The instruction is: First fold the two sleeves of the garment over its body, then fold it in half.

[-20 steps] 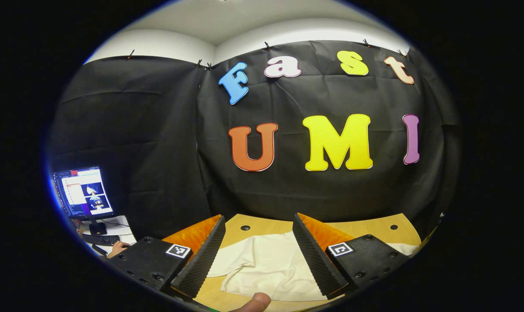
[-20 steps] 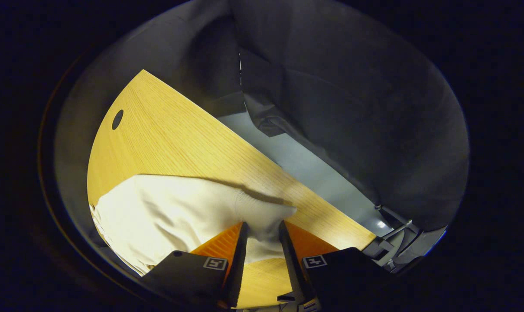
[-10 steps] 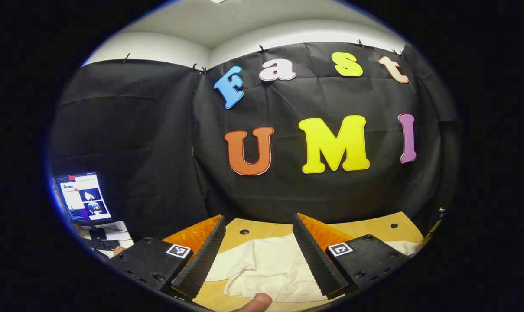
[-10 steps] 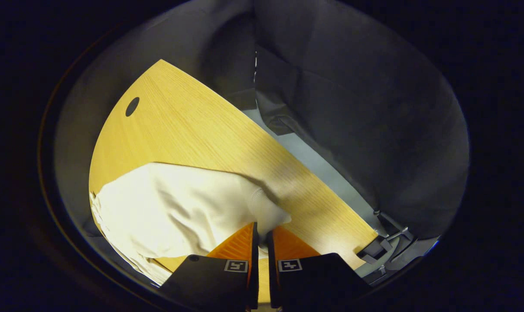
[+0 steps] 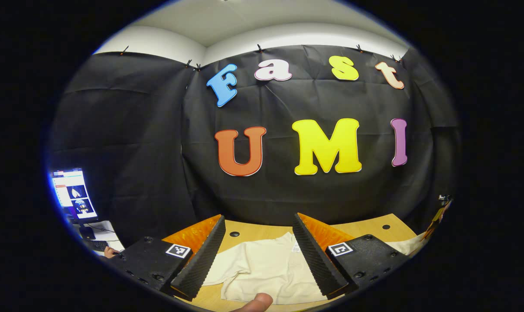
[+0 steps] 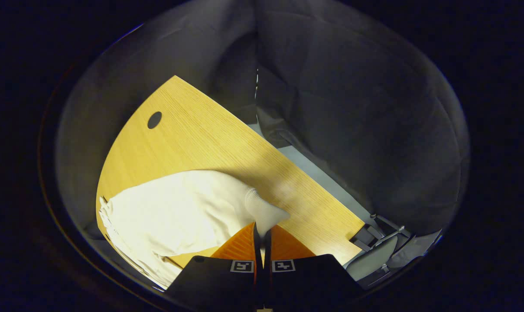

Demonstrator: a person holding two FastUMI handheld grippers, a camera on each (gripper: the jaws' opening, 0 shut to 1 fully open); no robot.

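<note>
Right gripper (image 6: 262,229) angled down at the worktop (image 6: 192,134); jaws clenched on the sleeve cuff (image 6: 262,212) of the cream garment (image 6: 175,212). Left gripper (image 5: 258,251) held level above; jaws wide, released, garment lying on the worktop between and beyond them.

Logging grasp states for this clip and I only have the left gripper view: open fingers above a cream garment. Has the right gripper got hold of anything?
Observer: Yes. The right gripper is shut on the sleeve cuff of the garment.
Operator: Is that cuff lying flat on the table?
Observer: No, the cuff stands up off the wooden table, bunched above the fingertips.
Operator: Has the sleeve been folded over the body?
Observer: Not yet; it stretches from the body out towards the table's edge.
</note>
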